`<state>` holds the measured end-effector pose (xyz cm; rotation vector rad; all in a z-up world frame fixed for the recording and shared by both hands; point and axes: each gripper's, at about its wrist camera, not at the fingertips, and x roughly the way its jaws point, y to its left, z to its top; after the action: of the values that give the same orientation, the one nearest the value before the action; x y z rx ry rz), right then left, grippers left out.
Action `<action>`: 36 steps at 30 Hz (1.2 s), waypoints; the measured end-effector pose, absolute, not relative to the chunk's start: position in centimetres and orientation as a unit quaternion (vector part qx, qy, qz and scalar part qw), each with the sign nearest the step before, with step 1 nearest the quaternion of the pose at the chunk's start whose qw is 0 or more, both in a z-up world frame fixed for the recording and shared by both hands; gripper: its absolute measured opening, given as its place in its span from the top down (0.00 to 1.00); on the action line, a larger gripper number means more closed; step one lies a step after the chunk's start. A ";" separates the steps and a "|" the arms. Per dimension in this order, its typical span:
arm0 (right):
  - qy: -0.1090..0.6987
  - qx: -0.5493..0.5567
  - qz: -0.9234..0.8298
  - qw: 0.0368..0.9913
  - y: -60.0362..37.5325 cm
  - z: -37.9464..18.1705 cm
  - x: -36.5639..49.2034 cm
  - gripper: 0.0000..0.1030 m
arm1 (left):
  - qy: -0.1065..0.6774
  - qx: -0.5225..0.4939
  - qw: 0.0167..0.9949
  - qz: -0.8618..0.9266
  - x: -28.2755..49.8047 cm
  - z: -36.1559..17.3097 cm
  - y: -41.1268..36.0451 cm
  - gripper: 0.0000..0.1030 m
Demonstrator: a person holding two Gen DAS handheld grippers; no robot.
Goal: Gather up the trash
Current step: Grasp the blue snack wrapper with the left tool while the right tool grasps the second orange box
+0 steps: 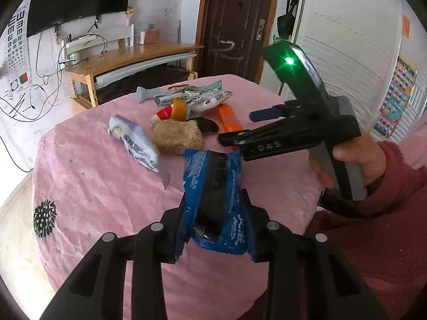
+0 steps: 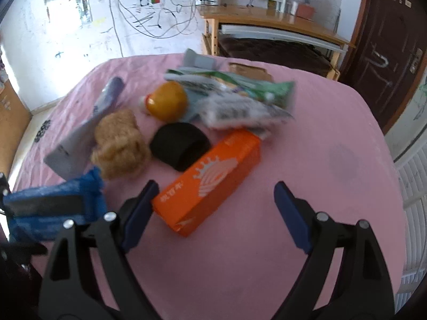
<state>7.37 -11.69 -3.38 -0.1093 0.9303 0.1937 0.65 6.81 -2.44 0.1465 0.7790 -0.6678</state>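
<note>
1. The left gripper [image 1: 214, 229] is clenched on a crinkled blue plastic snack wrapper [image 1: 213, 186], holding it above the near edge of the pink cloth-covered table [image 1: 93, 186].
2. The right gripper [image 2: 213, 213] hangs released, its blue-padded jaws spread wide over the table, the left pad just beside a long orange cardboard box [image 2: 210, 181].
3. Behind the box lie a black rounded cap-like piece [image 2: 178, 146] and a tan fuzzy clump [image 2: 120, 144], close together.
4. Left of the clump lies a white-and-purple foil packet [image 1: 133, 141].
5. Farther back sit a yellow tape roll [image 2: 168, 101] and a pile of green and white wrappers [image 2: 240, 98].
</note>
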 end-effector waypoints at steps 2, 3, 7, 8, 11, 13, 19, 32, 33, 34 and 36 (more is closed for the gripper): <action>0.449 -0.049 0.083 0.888 -12.8 -3.5 7.1 0.20 | 0.373 0.071 0.871 -0.313 0.6 -2.5 6.8 0.69; 0.451 -0.048 0.080 0.887 -13.3 -3.6 7.1 0.25 | 0.375 0.072 0.872 -0.307 0.8 -2.6 6.7 0.69; 0.455 -0.043 0.072 0.886 -14.2 -3.7 7.6 0.26 | 0.394 0.072 0.872 -0.282 1.9 -3.4 6.6 0.69; 0.453 -0.044 0.071 0.888 -14.2 -3.6 7.8 0.26 | 0.396 0.069 0.871 -0.281 2.1 -3.5 6.6 0.69; 0.447 -0.058 0.074 0.889 -13.7 -3.4 8.2 0.39 | 0.394 0.067 0.873 -0.279 2.2 -3.6 6.6 0.69; 0.453 -0.065 0.078 0.886 -13.4 -3.6 8.6 0.52 | 0.391 0.068 0.874 -0.280 2.1 -3.6 6.4 0.69; 0.455 -0.058 0.085 0.885 -14.1 -3.5 8.3 0.79 | 0.378 0.065 0.877 -0.290 1.3 -3.2 5.9 0.69; 0.423 -0.016 0.072 0.903 -19.5 -0.8 4.7 0.79 | 0.341 0.053 0.890 -0.299 -0.4 -0.6 5.4 0.69; 0.420 -0.013 0.068 0.905 -20.0 -0.6 4.6 0.79 | 0.339 0.053 0.890 -0.301 -0.4 -0.4 5.3 0.69; 0.418 -0.010 0.064 0.906 -20.4 -0.5 4.6 0.79 | 0.337 0.054 0.890 -0.302 -0.4 -0.2 5.2 0.69; 0.412 -0.004 0.058 0.909 -21.3 -0.2 4.5 0.79 | 0.332 0.055 0.893 -0.301 -0.3 0.2 4.9 0.69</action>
<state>4.48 -21.33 -0.16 -0.0083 0.8505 0.1189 -0.31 4.92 0.21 0.1137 0.6882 -0.6238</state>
